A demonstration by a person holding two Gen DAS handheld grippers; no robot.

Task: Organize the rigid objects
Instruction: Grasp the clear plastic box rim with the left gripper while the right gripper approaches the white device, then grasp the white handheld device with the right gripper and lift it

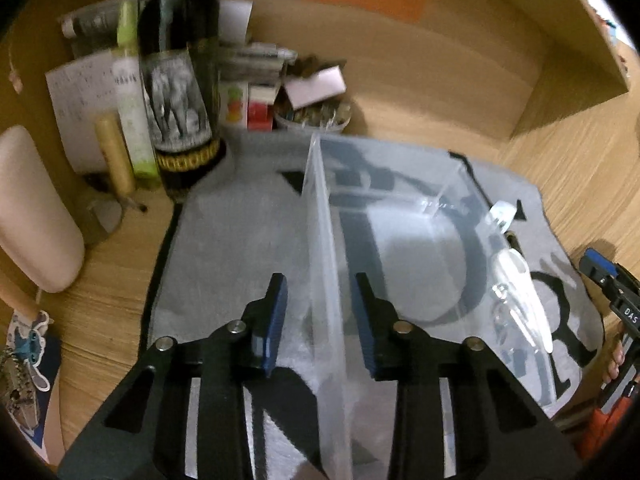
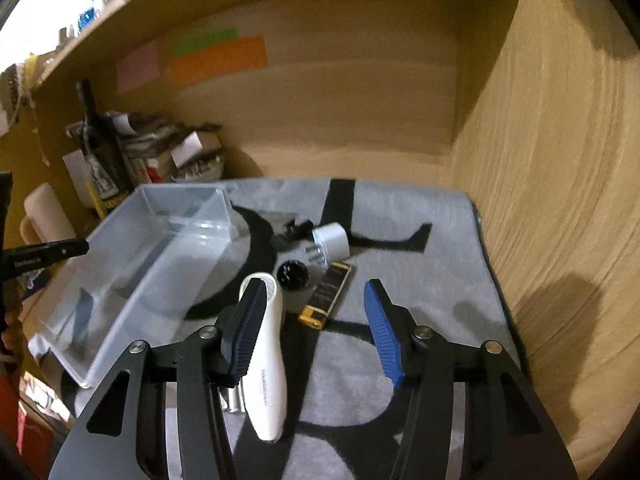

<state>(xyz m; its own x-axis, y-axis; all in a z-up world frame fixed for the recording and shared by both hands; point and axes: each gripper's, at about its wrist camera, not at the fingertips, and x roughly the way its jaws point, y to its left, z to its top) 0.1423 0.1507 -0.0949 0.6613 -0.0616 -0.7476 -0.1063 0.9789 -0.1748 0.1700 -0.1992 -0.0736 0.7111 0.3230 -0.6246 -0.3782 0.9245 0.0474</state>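
Note:
A clear plastic bin (image 2: 160, 248) stands empty on a grey mat (image 2: 420, 248) with black letters. My left gripper (image 1: 320, 320) is open, its fingers straddling the bin's near wall (image 1: 326, 280) without pinching it. My right gripper (image 2: 316, 320) is open above the mat, right of the bin. A white handheld device (image 2: 266, 360) lies just inside its left finger. Beyond lie a black-and-gold rectangular lighter (image 2: 326, 296), a round black cap (image 2: 293, 274), a white plug adapter (image 2: 330, 242) and a small black clip (image 2: 294, 230). A silver cylinder (image 2: 236, 400) shows beside the white device.
The mat lies in a wooden desk alcove with a side wall (image 2: 560, 200) close on the right. At the back left stand a dark wine bottle (image 1: 178, 92), a green tube (image 1: 132, 112), papers, small boxes and a cup of coins (image 1: 316, 116). A beige case (image 1: 32, 212) is at left.

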